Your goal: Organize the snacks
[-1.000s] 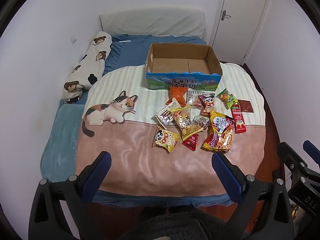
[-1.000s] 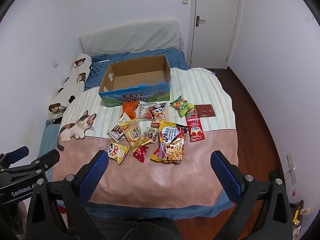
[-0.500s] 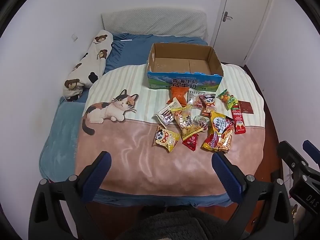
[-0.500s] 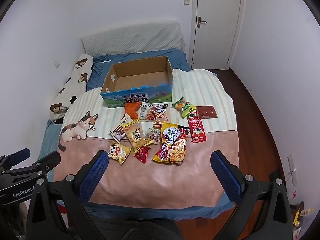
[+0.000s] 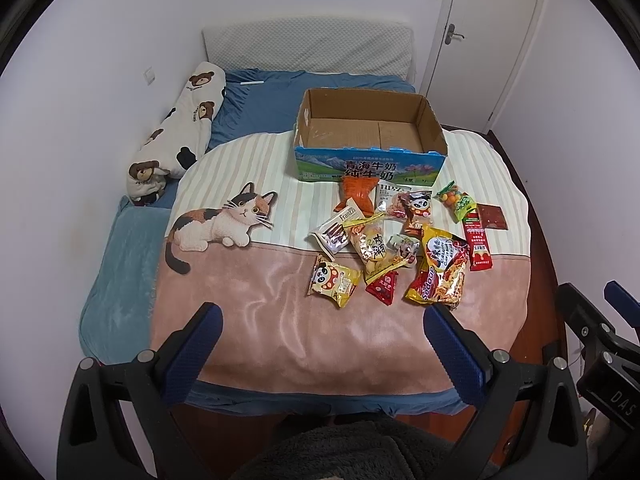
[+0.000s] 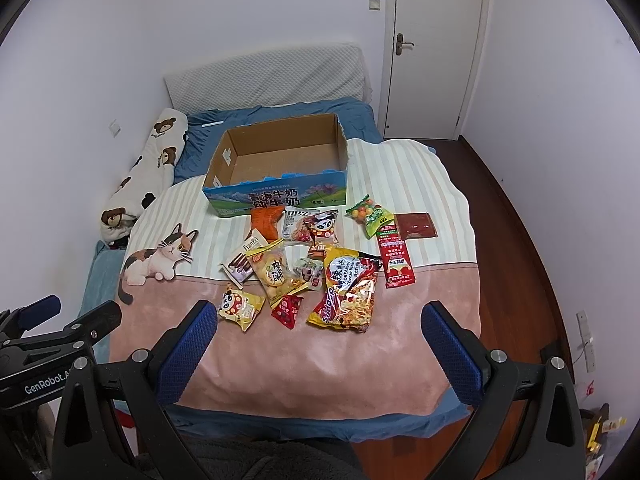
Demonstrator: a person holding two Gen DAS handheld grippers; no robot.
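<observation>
Several snack packets lie in a loose pile on the cat-print blanket, among them a yellow panda packet, a red and yellow noodle bag and a green candy bag. Behind the pile stands an empty open cardboard box with a blue printed front. My left gripper is open and empty, well short of the pile. My right gripper is also open and empty, above the near edge of the bed.
A bear-print bolster pillow lies along the left wall. A grey pillow leans at the head of the bed. A closed white door is at the back right, with wood floor right of the bed.
Both grippers have drifted slightly forward toward the bed, so the box and snacks sit a little lower in both views. Nothing on the bed has moved.
</observation>
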